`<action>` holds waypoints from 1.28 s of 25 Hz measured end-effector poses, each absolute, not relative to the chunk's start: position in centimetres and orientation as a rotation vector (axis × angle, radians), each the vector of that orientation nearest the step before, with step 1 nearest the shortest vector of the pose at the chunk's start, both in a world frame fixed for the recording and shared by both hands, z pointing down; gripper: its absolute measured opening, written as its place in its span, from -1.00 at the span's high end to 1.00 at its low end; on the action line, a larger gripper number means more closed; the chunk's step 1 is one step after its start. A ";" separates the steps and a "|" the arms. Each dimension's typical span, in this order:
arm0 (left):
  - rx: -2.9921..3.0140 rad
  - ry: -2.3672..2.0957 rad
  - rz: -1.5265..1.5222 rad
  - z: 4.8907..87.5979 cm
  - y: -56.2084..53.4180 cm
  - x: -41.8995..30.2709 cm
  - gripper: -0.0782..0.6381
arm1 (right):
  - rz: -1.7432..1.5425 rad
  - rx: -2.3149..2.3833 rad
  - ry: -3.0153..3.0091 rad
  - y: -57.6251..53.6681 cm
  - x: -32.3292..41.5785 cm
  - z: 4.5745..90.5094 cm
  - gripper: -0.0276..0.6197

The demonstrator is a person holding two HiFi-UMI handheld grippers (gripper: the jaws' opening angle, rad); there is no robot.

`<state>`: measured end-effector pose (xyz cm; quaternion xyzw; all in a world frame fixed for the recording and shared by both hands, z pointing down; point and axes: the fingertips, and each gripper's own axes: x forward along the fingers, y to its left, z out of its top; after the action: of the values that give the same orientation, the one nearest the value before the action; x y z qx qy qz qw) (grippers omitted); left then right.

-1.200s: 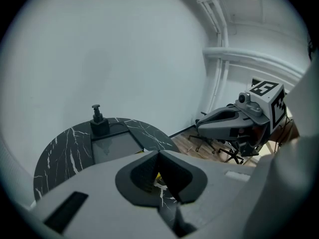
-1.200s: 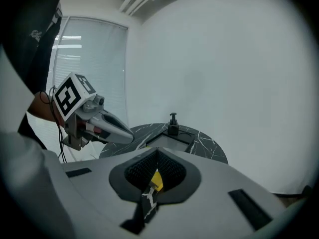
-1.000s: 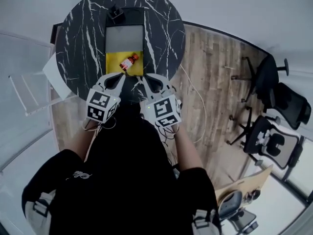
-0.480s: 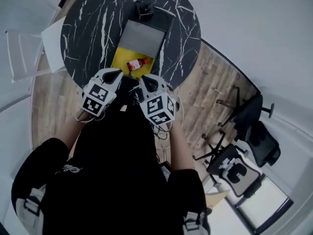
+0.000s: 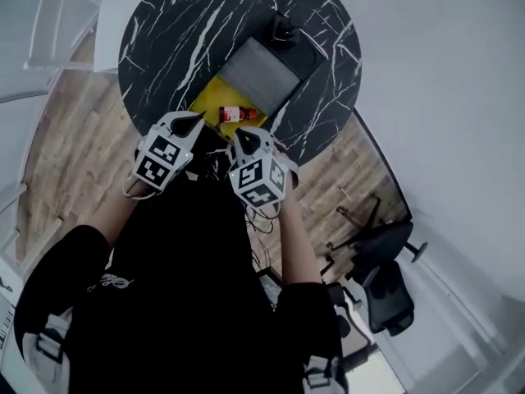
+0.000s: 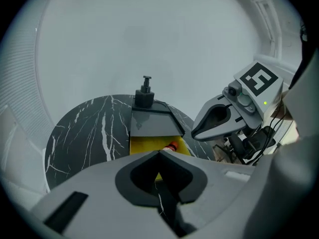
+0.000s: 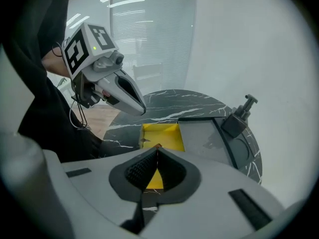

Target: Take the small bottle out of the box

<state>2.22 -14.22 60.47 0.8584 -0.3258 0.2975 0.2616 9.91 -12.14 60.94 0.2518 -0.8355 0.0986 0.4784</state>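
Reaching step, by the look of it, with nothing lifted yet. Small bottle [image 5: 233,114] lying on its side on the yellow floor of the box [image 5: 205,105], just above centre of the head view, beside the grey panel [image 5: 261,68] covering the rest of the box.

Right gripper [image 5: 240,135] just below the bottle in the frame, apart from it, pressed together tip to tip and pinching nothing. Left gripper [image 5: 197,120] to the left of the bottle, likewise pressed together and empty, over the near edge of the black marbled bench [image 5: 164,48].

Best done by spreading the nearer gripper well before descending. Come straight down clear of the box wall. Close across the bottle's body, not along its length, as a round bottle is likely to roll from a glancing touch. Lift vertically until clear of the rim.
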 end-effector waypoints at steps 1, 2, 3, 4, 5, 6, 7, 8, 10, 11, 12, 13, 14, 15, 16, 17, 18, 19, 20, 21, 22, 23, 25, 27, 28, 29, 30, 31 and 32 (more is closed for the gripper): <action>2.305 -0.906 0.801 60.7 -14.2 2.2 0.79 | 0.228 0.585 -2.040 -12.4 10.0 61.1 0.92; 2.286 -0.930 0.795 60.9 -14.3 2.2 0.79 | 0.213 0.556 -2.041 -12.5 10.1 61.3 0.92; 2.266 -0.955 0.789 61.0 -14.2 2.2 0.79 | 0.198 0.524 -2.041 -12.6 10.1 61.4 0.92; 2.247 -0.980 0.782 61.2 -14.2 2.2 0.79 | 0.184 0.491 -2.042 -12.7 10.1 61.6 0.92; 2.228 -1.008 0.775 61.3 -14.2 2.3 0.79 | 0.170 0.458 -2.043 -12.8 10.1 61.9 0.92; 2.208 -1.037 0.766 61.4 -14.3 2.3 0.79 | 0.156 0.425 -2.045 -12.9 10.2 62.1 0.92; 2.187 -1.069 0.755 61.4 -14.3 2.3 0.79 | 0.142 0.392 -2.045 -12.9 10.2 62.3 0.92; 2.162 -1.103 0.741 61.5 -14.1 2.3 0.79 | 0.128 0.357 -2.046 -13.0 10.3 62.5 0.92; 2.104 -1.173 0.711 61.7 -13.7 2.3 0.79 | 0.101 0.281 -2.048 -13.0 10.5 63.0 0.92; 2.074 -1.205 0.696 61.9 -13.4 2.2 0.79 | 0.087 0.245 -2.049 -13.0 10.5 63.2 0.92; 2.046 -1.234 0.683 62.1 -13.1 2.1 0.79 | 0.073 0.213 -2.051 -13.1 10.4 63.4 0.92; 2.018 -1.261 0.671 62.3 -12.7 1.9 0.79 | 0.059 0.185 -2.052 -13.2 10.3 63.6 0.92; 1.991 -1.287 0.660 62.5 -12.4 1.7 0.79 | 0.044 0.159 -2.052 -13.3 10.2 63.8 0.92; 1.965 -1.312 0.649 62.6 -12.0 1.5 0.79 | 0.027 0.134 -2.053 -13.3 10.1 63.9 0.92; 1.940 -1.336 0.638 62.8 -11.6 1.4 0.79 | 0.007 0.111 -2.054 -13.4 10.0 64.1 0.92; 1.917 -1.356 0.628 63.1 -11.2 1.3 0.79 | -0.010 0.090 -2.052 -13.5 9.9 64.3 0.92; 1.896 -1.373 0.622 63.4 -10.8 1.2 0.79 | -0.021 0.070 -2.048 -13.6 9.8 64.6 0.92; 1.877 -1.388 0.618 63.7 -10.5 1.2 0.79 | -0.029 0.055 -2.042 -13.6 9.7 64.9 0.92; 1.861 -1.400 0.613 63.9 -10.1 1.2 0.79 | -0.037 0.042 -2.034 -13.6 9.7 65.2 0.91; 1.848 -1.411 0.608 64.1 -9.8 1.3 0.79 | -0.046 0.030 -2.025 -13.6 9.8 65.5 0.77; 1.838 -1.419 0.603 64.2 -9.6 1.4 0.79 | -0.058 0.017 -2.013 -13.6 9.8 65.9 0.69; 1.830 -1.426 0.599 64.3 -9.3 1.5 0.79 | -0.071 0.005 -2.001 -13.5 9.9 66.2 0.67; 1.818 -1.433 0.594 64.5 -8.8 1.7 0.79 | -0.094 -0.015 -1.979 -13.5 10.0 66.7 0.63; 1.810 -1.438 0.592 64.7 -8.6 1.8 0.79 | -0.113 -0.031 -1.961 -13.5 10.1 67.2 0.59; 1.805 -1.441 0.589 64.8 -8.5 1.7 0.79 | -0.122 -0.041 -1.950 -13.6 10.0 67.4 0.56; 1.801 -1.443 0.586 64.8 -8.5 1.7 0.79 | -0.133 -0.052 -1.937 -13.7 10.0 67.7 0.52; 1.797 -1.445 0.582 64.9 -8.5 1.6 0.79 | -0.145 -0.064 -1.922 -13.7 10.0 68.0 0.48; 1.793 -1.446 0.580 64.9 -8.5 1.5 0.79 | -0.159 -0.075 -1.908 -13.7 9.9 68.2 0.47; 1.789 -1.447 0.578 64.9 -8.4 1.5 0.79 | -0.170 -0.084 -1.895 -13.7 9.8 68.4 0.44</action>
<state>1.45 -8.41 64.93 0.6990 -0.5655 0.2257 0.3750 9.84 -13.71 68.45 -0.0361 -0.8106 -0.0729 0.5800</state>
